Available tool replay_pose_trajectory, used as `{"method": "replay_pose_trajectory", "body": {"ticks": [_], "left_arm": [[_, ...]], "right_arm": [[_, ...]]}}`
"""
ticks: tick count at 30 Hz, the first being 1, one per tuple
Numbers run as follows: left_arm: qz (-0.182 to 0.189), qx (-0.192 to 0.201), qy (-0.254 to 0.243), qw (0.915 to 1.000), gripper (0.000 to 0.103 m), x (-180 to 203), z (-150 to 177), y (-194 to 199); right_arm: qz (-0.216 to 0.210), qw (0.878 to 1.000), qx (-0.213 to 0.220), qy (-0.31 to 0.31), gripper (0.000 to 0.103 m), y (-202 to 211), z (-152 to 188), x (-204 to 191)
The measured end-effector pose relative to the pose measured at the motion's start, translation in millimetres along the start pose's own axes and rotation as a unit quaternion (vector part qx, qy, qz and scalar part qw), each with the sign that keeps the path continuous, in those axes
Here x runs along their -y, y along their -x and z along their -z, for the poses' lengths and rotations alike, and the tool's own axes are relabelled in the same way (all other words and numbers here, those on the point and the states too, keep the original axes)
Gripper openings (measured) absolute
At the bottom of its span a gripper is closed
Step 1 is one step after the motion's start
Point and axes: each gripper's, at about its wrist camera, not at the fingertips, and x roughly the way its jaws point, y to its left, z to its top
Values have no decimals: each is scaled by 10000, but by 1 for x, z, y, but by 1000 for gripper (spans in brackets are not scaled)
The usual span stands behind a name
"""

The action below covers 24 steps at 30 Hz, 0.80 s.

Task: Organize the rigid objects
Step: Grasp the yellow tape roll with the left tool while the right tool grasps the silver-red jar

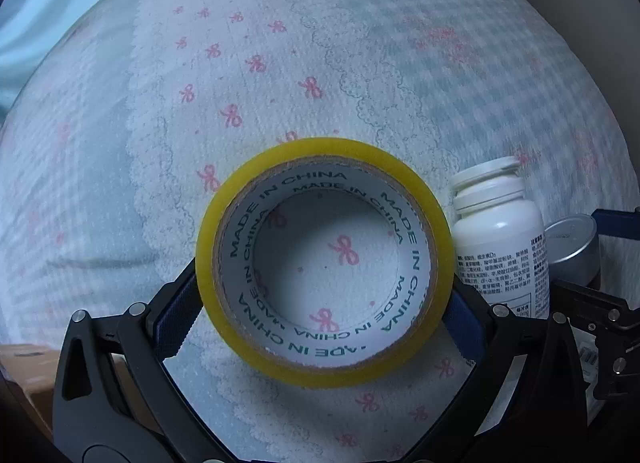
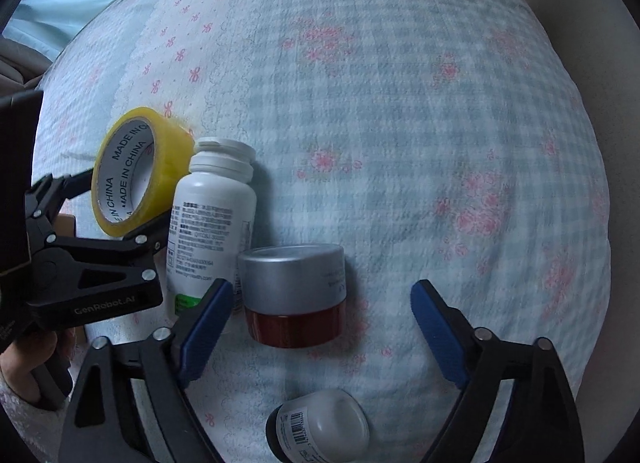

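A yellow tape roll [image 1: 324, 367] lies flat on the bedcover, and my left gripper [image 1: 324, 283] is shut on it, with a blue pad pressing each side. From the right wrist view the tape roll [image 2: 120, 167] looks tilted in the left gripper [image 2: 124, 199]. A white pill bottle [image 2: 212, 215] lies beside the roll, touching it. Next to the bottle stands a red jar with a silver lid [image 2: 294, 295], between the fingers of my right gripper [image 2: 320, 291]. That gripper is open: the left pad is close to the jar and the right pad is well clear of it.
A small white bottle with a barcode [image 2: 320, 427] lies near the bottom edge, under the right gripper. Everything rests on a soft checked bedcover with pink bows [image 2: 400, 103]. A hand in a fuzzy sleeve [image 2: 24, 367] holds the left gripper. A brown box edge [image 1: 24, 375] shows at lower left.
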Motion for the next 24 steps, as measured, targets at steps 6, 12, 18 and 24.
{"method": "replay_pose_trajectory", "body": {"ticks": [6,12,18,24], "left_arm": [[153,161,-271,9994,97,-2,-12,-3],[219,224,-232,9992,97,-1,-13,-3],[142,217,-240,9994,97,1,-6,4],[41,266,-48,9996,97,-1,11,38]], "right_arm": [[-428,9987,-149,-248,68,-8,-7,7],[-852,9954,-193,-404,52,-10,-8,19],[-832,9957,-108,-401,52,-9,-6,14],[-936,9935,113,-644,51,4,-3,23]]}}
